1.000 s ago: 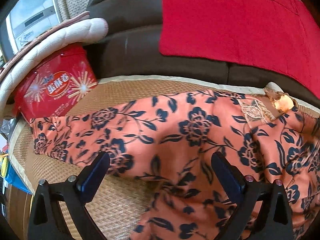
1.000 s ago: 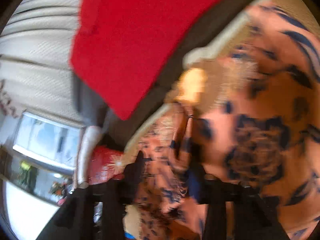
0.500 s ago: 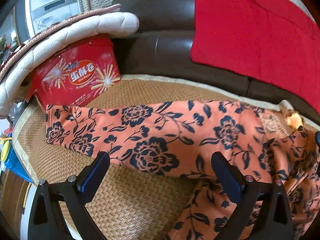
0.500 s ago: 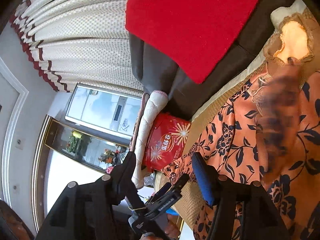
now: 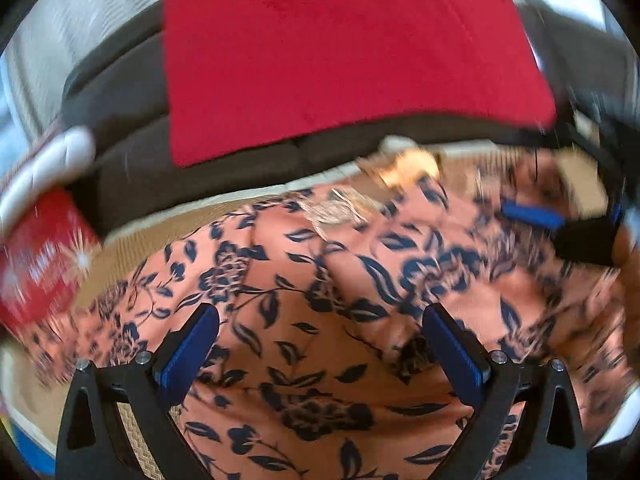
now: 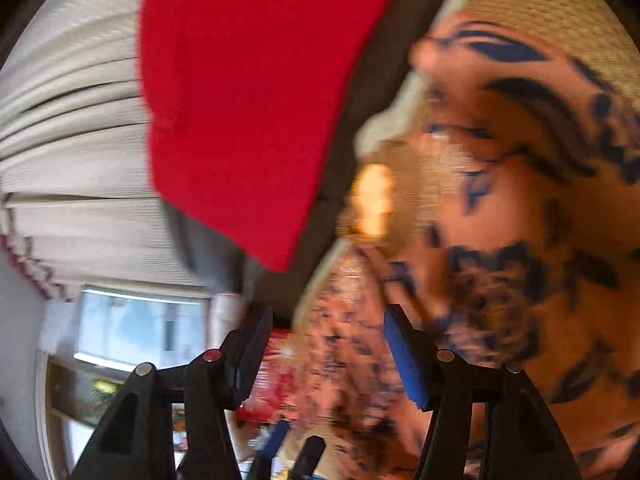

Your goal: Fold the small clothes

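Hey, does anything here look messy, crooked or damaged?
Only the floral garment: it lies rumpled and bunched on the woven mat, unfolded. No tears or spills show, though both views are motion-blurred. The left gripper hovers over it, jaws open.

Red tin (image 5: 36, 268) and sofa back (image 5: 132, 160) hem the garment (image 5: 320, 320).

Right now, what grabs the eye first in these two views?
The orange floral garment spread over the woven mat, filling the lower half of the left wrist view under the open left gripper. Behind it, a red cloth draped on the dark sofa back. A red tin sits far left.
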